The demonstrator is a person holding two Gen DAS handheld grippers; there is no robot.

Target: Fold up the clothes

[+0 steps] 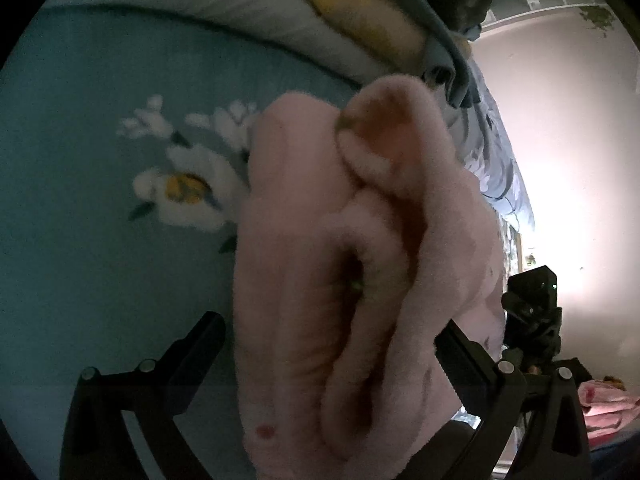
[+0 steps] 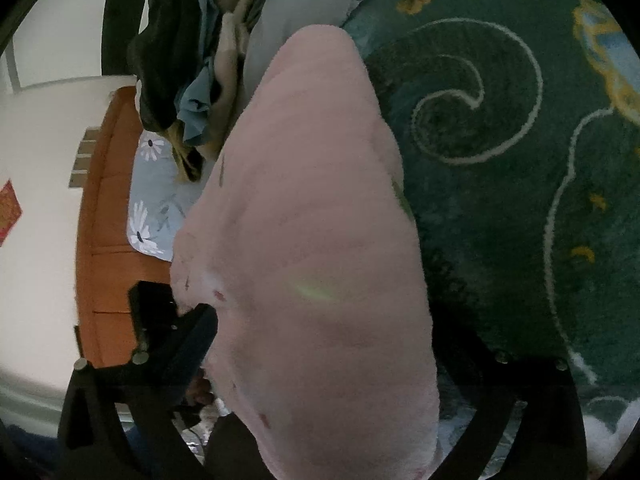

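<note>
A pink fleecy garment [image 1: 360, 260] hangs bunched between the fingers of my left gripper [image 1: 328, 344], which is shut on it above a teal bedspread. The same pink garment [image 2: 316, 248] fills the middle of the right wrist view, draped over my right gripper [image 2: 324, 344], which is shut on it. The fingertips of both grippers are hidden by the cloth. The right gripper's black body [image 1: 532, 304] shows at the right of the left wrist view, close beside the garment.
A teal bedspread with white flowers [image 1: 120, 160] lies below. A pile of dark, grey and yellow clothes [image 2: 200, 72] sits at the bed's far side. An orange headboard [image 2: 104, 220] and a white wall stand to the left. A dark green patterned blanket [image 2: 520, 160] lies to the right.
</note>
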